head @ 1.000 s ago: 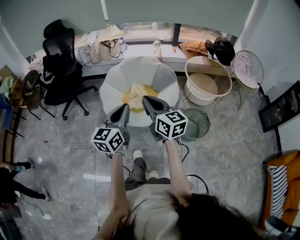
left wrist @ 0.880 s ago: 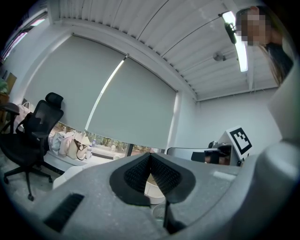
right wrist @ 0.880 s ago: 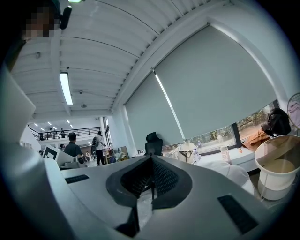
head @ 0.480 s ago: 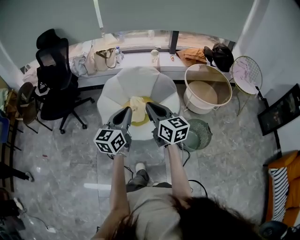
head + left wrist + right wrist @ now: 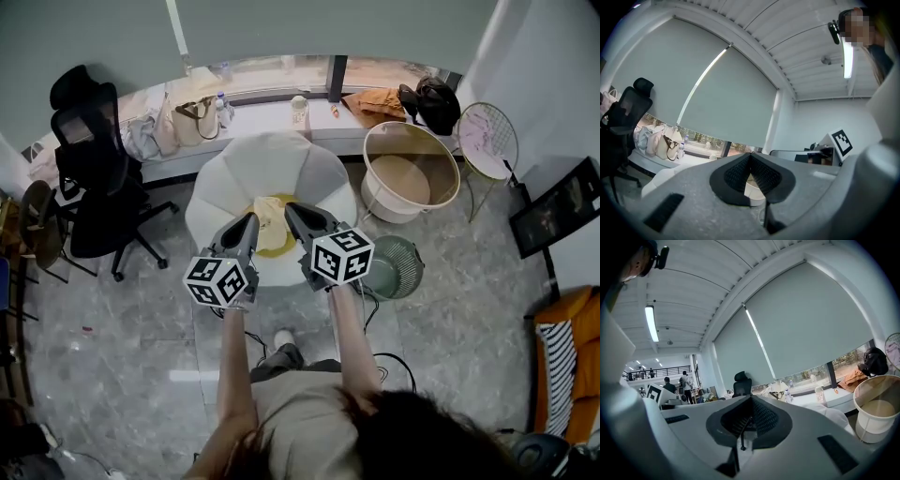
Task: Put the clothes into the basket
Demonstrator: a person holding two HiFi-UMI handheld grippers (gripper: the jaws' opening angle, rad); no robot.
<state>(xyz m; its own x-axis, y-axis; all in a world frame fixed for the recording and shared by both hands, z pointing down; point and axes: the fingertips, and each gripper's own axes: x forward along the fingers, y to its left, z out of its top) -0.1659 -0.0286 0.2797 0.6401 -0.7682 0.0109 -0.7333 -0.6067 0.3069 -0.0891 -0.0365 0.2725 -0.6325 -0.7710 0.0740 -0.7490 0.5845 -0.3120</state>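
Note:
A cream garment [image 5: 269, 212] lies crumpled on the yellow cushion of a white petal-shaped chair [image 5: 272, 159] in the head view. Both grippers point level at it from the near side. My left gripper [image 5: 249, 219] [image 5: 750, 154] is shut with nothing in it, its tip at the cushion's left edge. My right gripper [image 5: 291, 208] [image 5: 751, 398] is shut and empty too, beside the garment's right side. The white round basket [image 5: 412, 141] [image 5: 876, 430] stands on the floor to the right of the chair. An orange garment [image 5: 373, 100] lies on the window ledge.
A green mesh bin [image 5: 396, 267] stands right of my right gripper. A black office chair [image 5: 89, 178] is at the left and a round wire side table [image 5: 487, 141] at the right. Bags [image 5: 183, 117] and a bottle line the window ledge. Cables run on the floor by the person's feet.
The person has stepped forward, so both grippers have come closer to the white chair and the garment. Both stay shut and empty.

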